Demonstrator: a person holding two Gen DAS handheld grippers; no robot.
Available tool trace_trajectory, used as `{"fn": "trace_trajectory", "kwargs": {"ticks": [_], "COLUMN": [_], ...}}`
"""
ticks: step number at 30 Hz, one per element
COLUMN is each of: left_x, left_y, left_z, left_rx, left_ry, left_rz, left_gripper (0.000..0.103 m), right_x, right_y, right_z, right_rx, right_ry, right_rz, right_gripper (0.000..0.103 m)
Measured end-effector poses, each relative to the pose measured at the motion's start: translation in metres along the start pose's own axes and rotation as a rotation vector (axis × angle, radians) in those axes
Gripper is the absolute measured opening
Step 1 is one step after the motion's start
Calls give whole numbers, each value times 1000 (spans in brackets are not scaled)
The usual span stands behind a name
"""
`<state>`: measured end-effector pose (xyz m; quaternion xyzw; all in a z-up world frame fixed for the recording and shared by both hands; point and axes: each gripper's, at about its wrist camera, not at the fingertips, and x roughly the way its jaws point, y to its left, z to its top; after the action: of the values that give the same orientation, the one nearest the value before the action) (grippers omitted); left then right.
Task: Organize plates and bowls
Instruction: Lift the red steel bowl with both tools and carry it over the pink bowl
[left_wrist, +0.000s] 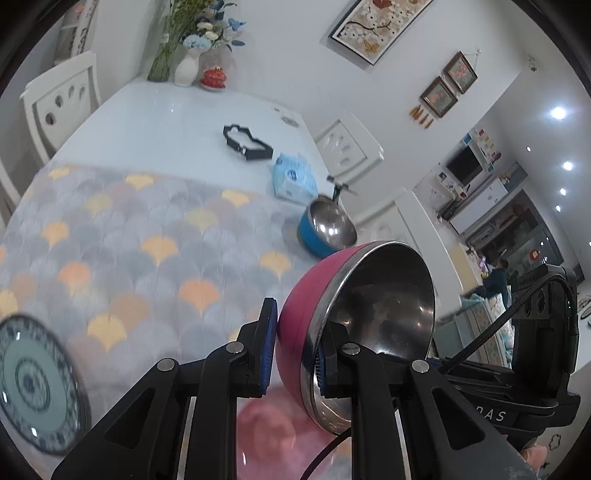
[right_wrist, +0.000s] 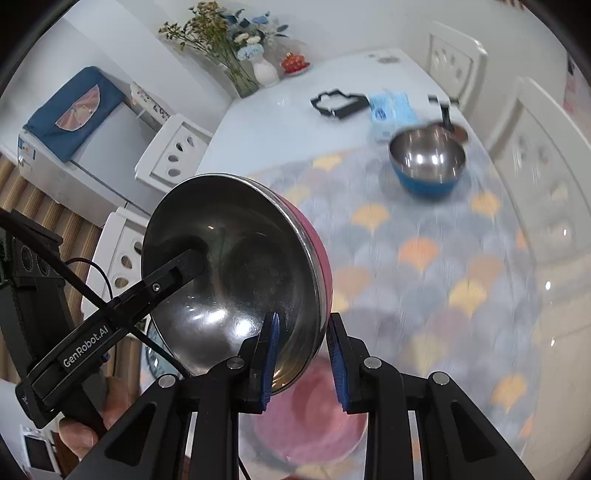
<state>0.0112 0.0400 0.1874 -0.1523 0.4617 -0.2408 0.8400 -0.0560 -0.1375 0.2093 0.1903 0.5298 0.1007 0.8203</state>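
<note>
Left gripper (left_wrist: 293, 349): closed on the rim of the pink bowl (left_wrist: 354, 325), one blue pad on the pink outer wall, the other finger inside against the steel lining. Right gripper (right_wrist: 303, 356): closed on the rim of the same pink bowl (right_wrist: 236, 280), one pad inside on the steel, the other just outside the pink wall; whether that outer pad touches cannot be told. Pink bowl: held in the air between both grippers, tipped on its side, above the tabletop. Second pink bowl (right_wrist: 310, 417): directly below the grippers, blurred, resting on the cloth. Patterned cloth (left_wrist: 147, 240): grey with yellow and orange fan shapes, covering the near part of the tabletop (left_wrist: 166, 122). Blue bowl (left_wrist: 327, 230): steel inside, upright on the far edge of the cloth, well apart from the held bowl. Patterned plate (left_wrist: 33, 384): blue-rimmed, flat on the cloth at the left edge of the left wrist view. Tissue pack (left_wrist: 293, 179): light blue, just behind the blue bowl. Black frame (left_wrist: 245, 142): on the bare tabletop beyond the tissue pack. Flower vases (left_wrist: 186, 68) and a small red pot (left_wrist: 214, 77): at the far end. White chairs (left_wrist: 61, 101): around the tabletop.
</note>
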Motion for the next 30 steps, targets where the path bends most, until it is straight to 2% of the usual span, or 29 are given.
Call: {"fn": "trace_trajectory", "kwargs": {"ticks": [5, 14, 22, 30], "left_x": [-8, -2, 13, 24], "left_y": [4, 3, -12, -4], "left_z": [-37, -94, -126, -136], "left_rx": [-16, 7, 144, 145], "left_ry": [39, 115, 127, 154], "left_rz": [-29, 27, 154, 169], "left_gripper": [15, 15, 15, 15], "right_x": [-5, 5, 19, 36], "right_y": [1, -13, -23, -36], "right_z": [-45, -102, -123, -134], "right_rx": [32, 87, 121, 163], "right_ry": [18, 86, 114, 141], "right_rz": [-13, -23, -43, -38], "right_gripper": [27, 27, 27, 27]}}
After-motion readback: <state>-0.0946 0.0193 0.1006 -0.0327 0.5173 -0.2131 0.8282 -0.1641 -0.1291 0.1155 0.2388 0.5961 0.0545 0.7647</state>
